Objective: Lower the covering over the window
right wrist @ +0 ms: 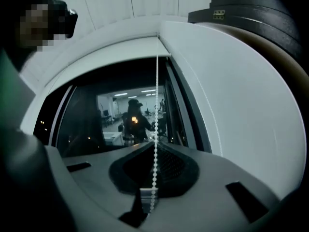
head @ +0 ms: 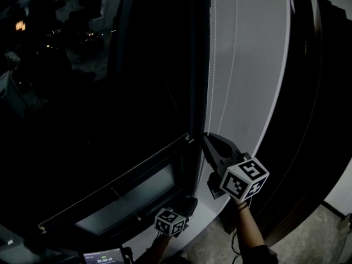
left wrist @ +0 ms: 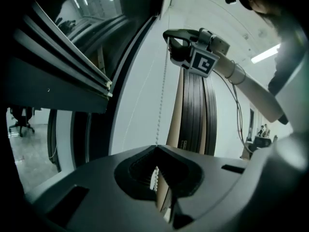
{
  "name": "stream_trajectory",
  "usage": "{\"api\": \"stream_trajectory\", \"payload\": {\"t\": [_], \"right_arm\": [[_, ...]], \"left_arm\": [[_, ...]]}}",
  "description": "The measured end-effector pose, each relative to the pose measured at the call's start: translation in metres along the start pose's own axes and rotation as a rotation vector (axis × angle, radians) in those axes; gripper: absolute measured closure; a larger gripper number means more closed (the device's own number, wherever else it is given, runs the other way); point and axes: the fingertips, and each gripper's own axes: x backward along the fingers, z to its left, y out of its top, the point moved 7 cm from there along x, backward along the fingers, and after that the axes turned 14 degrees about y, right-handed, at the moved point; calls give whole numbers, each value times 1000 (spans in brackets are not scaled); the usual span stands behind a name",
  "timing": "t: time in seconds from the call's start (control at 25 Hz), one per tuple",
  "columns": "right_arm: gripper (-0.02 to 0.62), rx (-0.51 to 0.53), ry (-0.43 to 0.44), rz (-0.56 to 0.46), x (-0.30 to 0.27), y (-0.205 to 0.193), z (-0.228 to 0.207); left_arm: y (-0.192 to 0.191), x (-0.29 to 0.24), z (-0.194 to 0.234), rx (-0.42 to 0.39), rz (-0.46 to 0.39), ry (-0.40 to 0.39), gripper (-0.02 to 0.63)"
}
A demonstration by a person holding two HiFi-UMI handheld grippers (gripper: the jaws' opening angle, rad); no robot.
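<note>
The window [head: 110, 92] is dark bare glass, and I cannot make out the covering itself. A white bead chain [head: 212, 65] hangs down the pale wall strip [head: 253, 65] just right of the frame. My right gripper [head: 208, 141] is shut on this chain, which runs up from its closed jaws [right wrist: 155, 129] to the white top edge. My left gripper [head: 191, 203] sits lower, close under the right one, and is also shut on the bead chain [left wrist: 155, 175]. From the left gripper view the chain rises [left wrist: 163, 91] to the right gripper [left wrist: 175, 45] above.
A slanted frame bar [head: 115, 183] crosses the lower window. Dark stacked panels [head: 324, 92] stand right of the pale strip, also in the left gripper view [left wrist: 198, 115]. The glass [right wrist: 120, 115] reflects a lit room. A small screen [head: 102, 256] sits at the bottom edge.
</note>
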Motion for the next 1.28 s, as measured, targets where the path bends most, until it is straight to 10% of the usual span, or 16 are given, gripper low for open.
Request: {"api": "stream_trajectory", "payload": {"t": [0.44,0.92,1.28], "right_arm": [[575,-9,-78,-33,26,-42,4],[575,-188,-188,257,69,-191,6],[575,-319,-206,555,102,-300,43]], "left_arm": [[-25,25,9,20,29,-1,601],[118,53,17,-39,-355,-23,591],[222,36,-20,-133,-493,-89,535]]}}
